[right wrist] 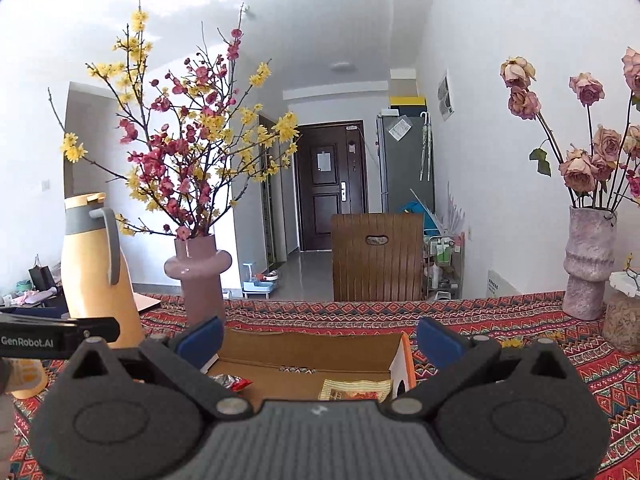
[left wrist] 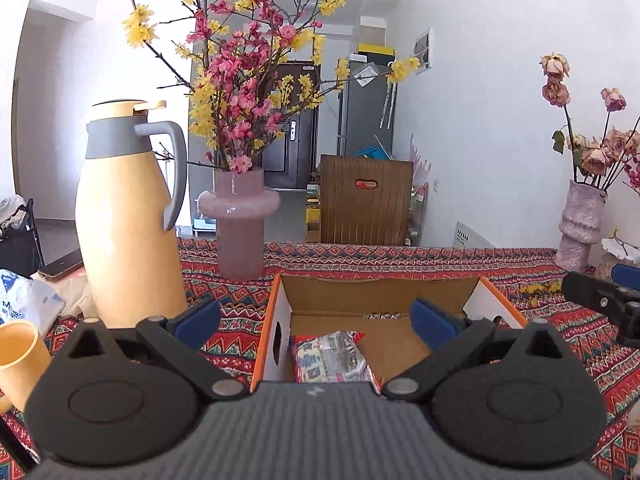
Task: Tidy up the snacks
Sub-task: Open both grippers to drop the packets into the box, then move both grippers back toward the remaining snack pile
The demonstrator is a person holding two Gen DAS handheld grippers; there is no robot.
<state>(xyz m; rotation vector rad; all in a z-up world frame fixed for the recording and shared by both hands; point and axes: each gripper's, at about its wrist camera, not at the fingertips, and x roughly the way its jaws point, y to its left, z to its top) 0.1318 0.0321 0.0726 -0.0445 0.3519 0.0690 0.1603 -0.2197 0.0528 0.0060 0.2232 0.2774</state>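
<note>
A lived-in home is indicated, likely an apartment dining area. A table covered by a patterned red tablecloth (right wrist: 500,320) is set with a yellow thermos jug (left wrist: 124,220), a pink vase of blossom branches (left wrist: 239,220) and a textured vase of dried roses (right wrist: 588,264). Beyond, a wooden chair back (right wrist: 376,256), a dark entrance door (right wrist: 330,184) and a grey refrigerator (right wrist: 404,160) are seen along a hallway.

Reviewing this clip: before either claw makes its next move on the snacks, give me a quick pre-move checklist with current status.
1. Left claw open and empty: ok.
2. Right claw open and empty: ok.
3. Cardboard box open-topped: ok.
4. Red-edged snack packet already inside the box: ok.
5. Yellow-green packet inside the box: ok.
6. Snacks still waiting outside the box: cannot tell, none in view.
</note>
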